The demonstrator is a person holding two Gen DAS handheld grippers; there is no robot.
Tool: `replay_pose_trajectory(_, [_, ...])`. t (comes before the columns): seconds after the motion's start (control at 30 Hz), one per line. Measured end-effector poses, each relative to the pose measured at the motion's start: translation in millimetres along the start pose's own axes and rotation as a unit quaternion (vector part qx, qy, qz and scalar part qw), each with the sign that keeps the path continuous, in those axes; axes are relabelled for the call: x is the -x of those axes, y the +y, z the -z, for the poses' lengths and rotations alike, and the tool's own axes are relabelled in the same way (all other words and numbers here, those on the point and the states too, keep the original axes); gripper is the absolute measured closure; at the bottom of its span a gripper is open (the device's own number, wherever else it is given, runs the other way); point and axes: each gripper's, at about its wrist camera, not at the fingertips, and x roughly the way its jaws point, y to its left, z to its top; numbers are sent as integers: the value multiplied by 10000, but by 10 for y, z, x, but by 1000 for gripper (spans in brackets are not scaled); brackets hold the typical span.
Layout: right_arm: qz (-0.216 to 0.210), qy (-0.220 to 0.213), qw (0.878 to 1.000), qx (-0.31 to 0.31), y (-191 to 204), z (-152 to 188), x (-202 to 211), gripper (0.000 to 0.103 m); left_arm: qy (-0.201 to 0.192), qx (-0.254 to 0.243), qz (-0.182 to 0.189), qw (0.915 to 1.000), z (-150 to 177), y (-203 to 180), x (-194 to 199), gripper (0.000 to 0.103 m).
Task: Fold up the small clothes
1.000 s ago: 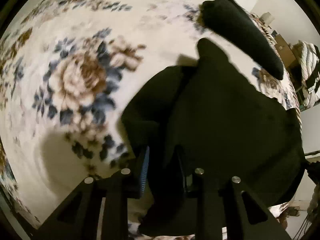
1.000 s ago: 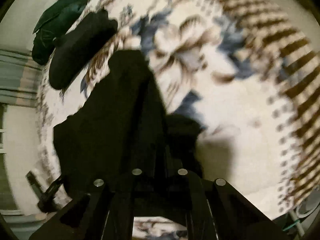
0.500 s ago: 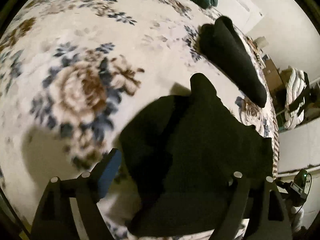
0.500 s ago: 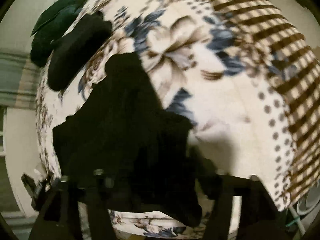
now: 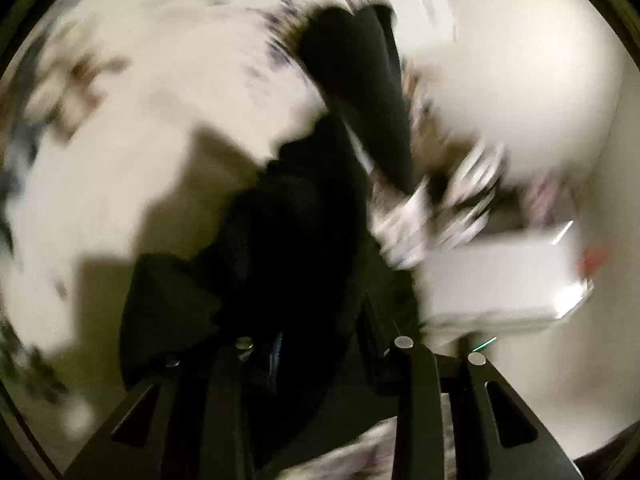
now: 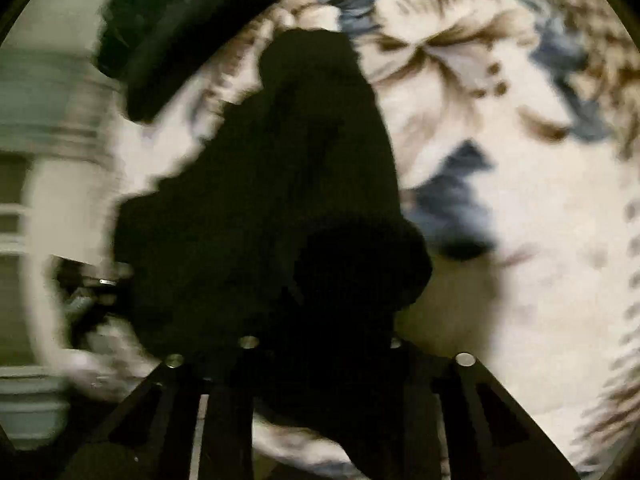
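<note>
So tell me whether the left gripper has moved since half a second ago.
Yes. The left gripper has swung right: the rolled black garment now sits centre-frame, and the white box has entered view.

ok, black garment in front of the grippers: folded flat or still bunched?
Bunched, not flat. The black garment sits in a humped pile on the floral blanket, with a rounded fold nearest the right gripper. Motion blur hides the finer creases.

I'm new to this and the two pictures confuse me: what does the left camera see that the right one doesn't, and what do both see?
Only the left wrist view shows a white box beside the bed. Only the right wrist view shows a dark green garment at the far edge and a brown striped border. Both show the black garment in front, a folded black piece behind it, and the flowered blanket.
</note>
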Motion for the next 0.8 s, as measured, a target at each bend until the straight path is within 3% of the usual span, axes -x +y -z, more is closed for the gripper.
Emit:
replay_pose_trajectory(0.03, [-588,18,9976,-371,-108,-11,48,81,-87,446,354,9983,-12,197,69,76])
replay_pose_trajectory(0.07, [-991,17,9925,-717,-219,-11,66,82,-208,731,404,9963,-16,356,133,76])
replay_pose_trajectory(0.1, [-1313,46,9853,-1091,-366,-11,65,82,-319,935,246,9948,-23,524,201,78])
replay_pose_trajectory(0.13, [-1343,32,9812,-1389,-525,-12,56,82,-376,1150,23,9927,-25,715,271,77])
replay_pose_trajectory(0.23, [-563,150,9857,-1584,-742,-19,-19,79,-387,1235,-213,9914,-5,803,389,72])
replay_pose_trajectory(0.37, [219,-45,9951,-964,-426,-58,115,48,-262,475,-874,9947,0,430,462,32])
replay_pose_trajectory(0.43, [690,-359,9954,-551,-221,-67,246,41,-137,-152,-1468,9890,-28,147,393,24])
replay_pose_trajectory(0.5, [1023,-592,9928,-195,-57,-85,315,41,-6,-689,-1954,9783,-19,-49,242,24])
replay_pose_trajectory(0.57, [1117,-505,9925,-25,33,-116,267,41,266,-1041,-2329,9666,-13,-144,-44,24])
replay_pose_trajectory(0.67, [1325,-343,9906,79,121,-213,72,41,448,-1255,-2395,9617,6,-94,-220,26])
replay_pose_trajectory(0.73, [1461,-253,9888,172,135,-235,-40,41,416,-1300,-1834,9735,68,-241,-291,29])
replay_pose_trajectory(0.8, [1535,-219,9877,219,85,-243,-70,41,548,-1286,-1199,9829,134,-380,-323,42])
